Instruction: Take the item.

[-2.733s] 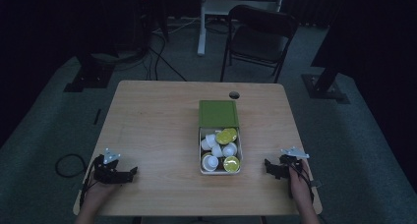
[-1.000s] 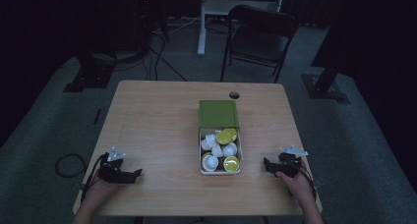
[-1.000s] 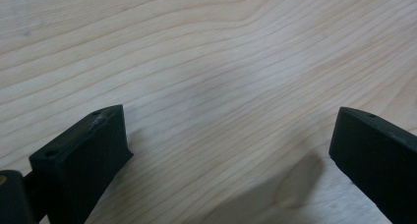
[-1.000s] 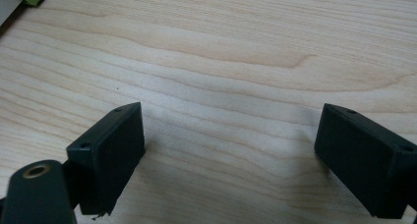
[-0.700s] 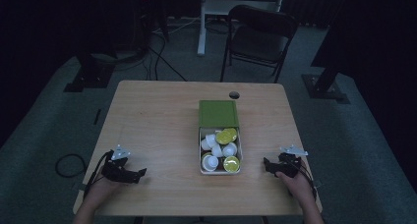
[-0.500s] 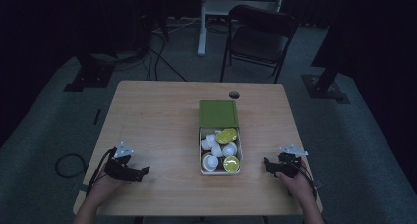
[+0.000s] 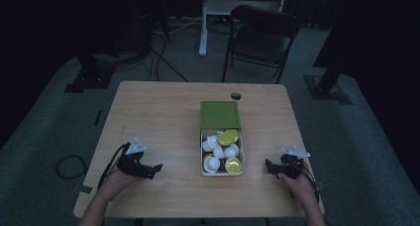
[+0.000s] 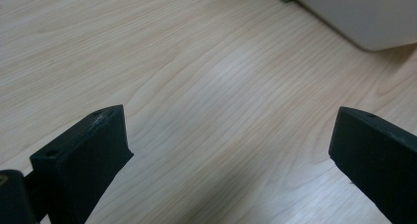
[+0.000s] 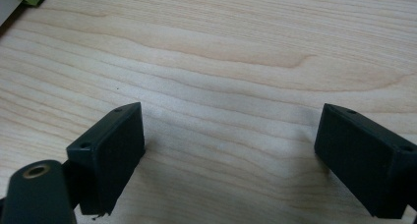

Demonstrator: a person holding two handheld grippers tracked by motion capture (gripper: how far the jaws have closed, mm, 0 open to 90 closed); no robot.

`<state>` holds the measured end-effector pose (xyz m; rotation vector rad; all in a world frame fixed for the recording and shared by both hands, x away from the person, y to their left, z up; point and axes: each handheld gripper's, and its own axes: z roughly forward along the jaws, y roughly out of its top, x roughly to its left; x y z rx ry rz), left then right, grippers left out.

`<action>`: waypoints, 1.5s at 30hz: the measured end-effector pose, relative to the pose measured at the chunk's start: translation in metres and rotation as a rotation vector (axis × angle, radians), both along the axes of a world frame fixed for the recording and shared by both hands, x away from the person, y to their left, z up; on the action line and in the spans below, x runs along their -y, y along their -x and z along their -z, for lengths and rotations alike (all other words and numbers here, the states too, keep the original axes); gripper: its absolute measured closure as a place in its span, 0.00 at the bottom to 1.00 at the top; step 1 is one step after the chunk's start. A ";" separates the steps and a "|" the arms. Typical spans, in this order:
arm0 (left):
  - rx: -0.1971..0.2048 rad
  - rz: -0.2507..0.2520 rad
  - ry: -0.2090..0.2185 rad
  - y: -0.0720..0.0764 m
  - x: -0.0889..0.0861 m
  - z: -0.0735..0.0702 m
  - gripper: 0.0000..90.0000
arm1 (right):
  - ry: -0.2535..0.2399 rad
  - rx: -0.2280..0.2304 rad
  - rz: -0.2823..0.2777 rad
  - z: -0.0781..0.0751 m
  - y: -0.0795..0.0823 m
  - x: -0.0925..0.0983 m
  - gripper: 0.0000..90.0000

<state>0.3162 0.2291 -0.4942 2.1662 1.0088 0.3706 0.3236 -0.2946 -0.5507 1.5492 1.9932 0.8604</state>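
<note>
Wooden bench (image 7: 163, 117) holds an open box of cups (image 7: 221, 158), so both tongs, left tongs (image 7: 154, 169) and right tongs (image 7: 268, 166), wait spread, empty.

Setting: a recording lab or studio room, not a home. Room is dark beyond a lit light-wood table (image 7: 163, 117) with a cable grommet hole (image 7: 236, 95) near its far edge. Floor is grey carpet (image 7: 361, 137). Black stand bases (image 7: 89, 80) sit at the left and right of the table, with loose cables (image 7: 168, 62) running across the floor. A black folding chair (image 7: 262, 37) and a white desk leg (image 7: 203, 23) stand behind the table.
</note>
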 end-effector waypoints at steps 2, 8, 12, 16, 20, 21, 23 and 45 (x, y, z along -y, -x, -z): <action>0.002 0.016 0.004 -0.001 0.005 -0.003 0.02 | 0.000 0.000 0.000 0.000 0.000 0.000 0.12; 0.035 0.059 0.017 -0.005 0.019 -0.017 0.02 | 0.000 0.000 0.000 0.000 0.000 0.000 0.12; 0.057 0.095 0.022 -0.007 0.029 -0.028 0.02 | 0.000 0.000 0.000 0.000 0.000 0.000 0.12; 0.071 0.130 0.043 -0.008 0.040 -0.038 0.02 | 0.000 0.000 0.000 0.000 0.000 0.000 0.12; 0.080 0.160 0.054 -0.011 0.052 -0.048 0.02 | 0.000 0.000 0.000 0.000 0.000 0.000 0.12; 0.075 0.166 0.062 -0.012 0.054 -0.050 0.02 | 0.000 0.000 0.000 0.000 0.000 0.000 0.12; 0.087 0.175 0.053 -0.013 0.061 -0.054 0.02 | 0.000 0.000 0.000 0.000 0.000 0.000 0.12; 0.098 0.344 0.080 -0.026 0.134 -0.073 0.02 | 0.000 0.002 0.000 0.000 0.000 0.000 0.12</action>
